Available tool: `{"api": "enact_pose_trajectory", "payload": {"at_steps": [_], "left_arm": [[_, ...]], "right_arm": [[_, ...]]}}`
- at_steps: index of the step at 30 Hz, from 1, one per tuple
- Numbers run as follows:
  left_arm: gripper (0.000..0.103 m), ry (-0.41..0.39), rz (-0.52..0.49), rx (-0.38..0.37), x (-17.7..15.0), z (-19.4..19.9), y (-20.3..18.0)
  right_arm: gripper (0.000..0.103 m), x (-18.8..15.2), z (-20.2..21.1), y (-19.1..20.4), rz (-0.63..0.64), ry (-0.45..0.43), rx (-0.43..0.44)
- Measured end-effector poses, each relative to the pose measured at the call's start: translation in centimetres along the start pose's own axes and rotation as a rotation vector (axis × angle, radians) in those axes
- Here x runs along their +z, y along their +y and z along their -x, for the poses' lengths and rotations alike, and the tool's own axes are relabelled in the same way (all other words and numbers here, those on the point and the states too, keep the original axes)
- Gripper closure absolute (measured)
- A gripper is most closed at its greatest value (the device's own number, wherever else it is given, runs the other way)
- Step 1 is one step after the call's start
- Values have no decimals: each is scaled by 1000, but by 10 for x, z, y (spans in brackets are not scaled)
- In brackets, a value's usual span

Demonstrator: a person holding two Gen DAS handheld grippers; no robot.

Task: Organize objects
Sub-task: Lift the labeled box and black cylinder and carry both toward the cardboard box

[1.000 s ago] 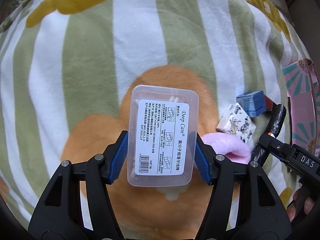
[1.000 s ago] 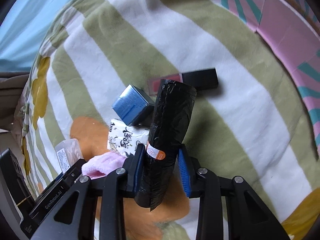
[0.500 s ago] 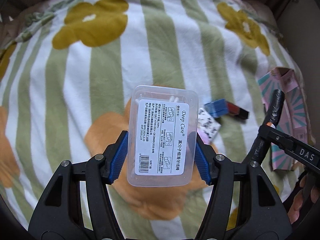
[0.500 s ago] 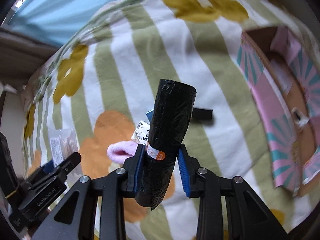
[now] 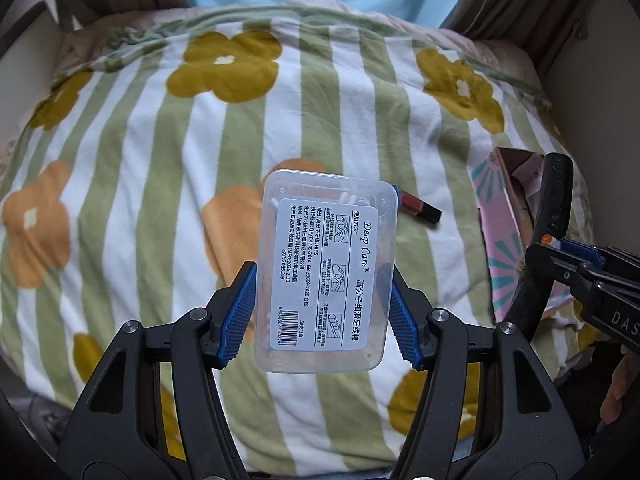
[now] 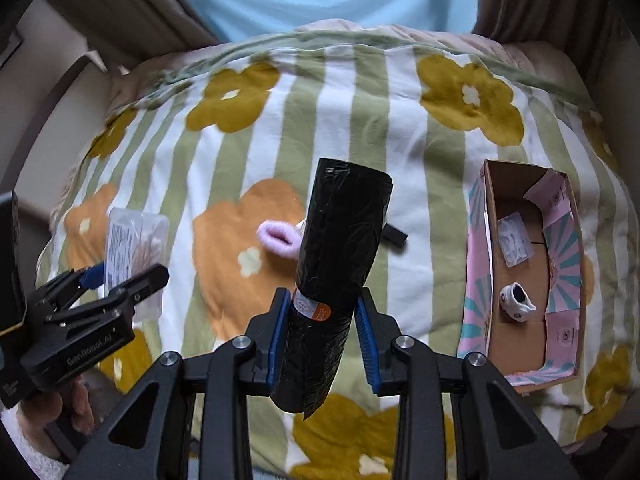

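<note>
My left gripper (image 5: 322, 312) is shut on a clear plastic floss-pick box (image 5: 326, 272) with a white label, held high above the striped flower blanket (image 5: 160, 160). My right gripper (image 6: 322, 328) is shut on a black roll of bin bags (image 6: 336, 264) with an orange sticker, also held above the blanket. The roll also shows at the right of the left wrist view (image 5: 554, 208). The floss box shows at the left of the right wrist view (image 6: 134, 248). A pink open cardboard box (image 6: 476, 272) lies to the right.
A pink fuzzy sock (image 6: 278, 238) and a dark red-and-black stick (image 5: 420, 208) lie on the blanket mid-bed. Inside the cardboard box are a small white packet (image 6: 516, 244) and a white sock (image 6: 516, 304). Curtains and a pale blue wall stand behind the bed.
Both grippers have risen well above the blanket with their objects, so the bed looks smaller and the cardboard box's inside has come into the right wrist view.
</note>
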State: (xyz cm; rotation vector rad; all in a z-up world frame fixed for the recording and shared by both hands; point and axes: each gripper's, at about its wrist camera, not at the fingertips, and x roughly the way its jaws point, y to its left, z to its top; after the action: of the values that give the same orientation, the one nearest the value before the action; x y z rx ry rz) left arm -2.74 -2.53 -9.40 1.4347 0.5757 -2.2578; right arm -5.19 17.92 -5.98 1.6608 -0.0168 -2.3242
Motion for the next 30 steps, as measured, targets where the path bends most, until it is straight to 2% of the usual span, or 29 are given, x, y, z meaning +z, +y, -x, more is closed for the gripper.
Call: {"api": "enact_pose_trajectory", "payload": {"at_steps": [5, 6, 7, 17, 25, 30], "left_arm": [[45, -31, 24, 10, -28, 23, -4], [45, -28, -25, -12, -31, 25, -4], [45, -33, -27, -8, -32, 27, -5], [45, -83, -56, -13, -29, 46, -23], [45, -71, -144, -60, -19, 38, -71], [45, -65, -217, -101, -12, 32, -114]], "right_arm": [[73, -22, 9, -3, 5, -2, 17], [73, -24, 11, -3, 1, -4, 23], [73, -25, 13, -4, 3, -8, 23], [73, -33, 39, -10, 4, -76, 23], [73, -42, 56, -51, -84, -114, -2], [73, -49, 68, -88, -152, -134, -58]]}}
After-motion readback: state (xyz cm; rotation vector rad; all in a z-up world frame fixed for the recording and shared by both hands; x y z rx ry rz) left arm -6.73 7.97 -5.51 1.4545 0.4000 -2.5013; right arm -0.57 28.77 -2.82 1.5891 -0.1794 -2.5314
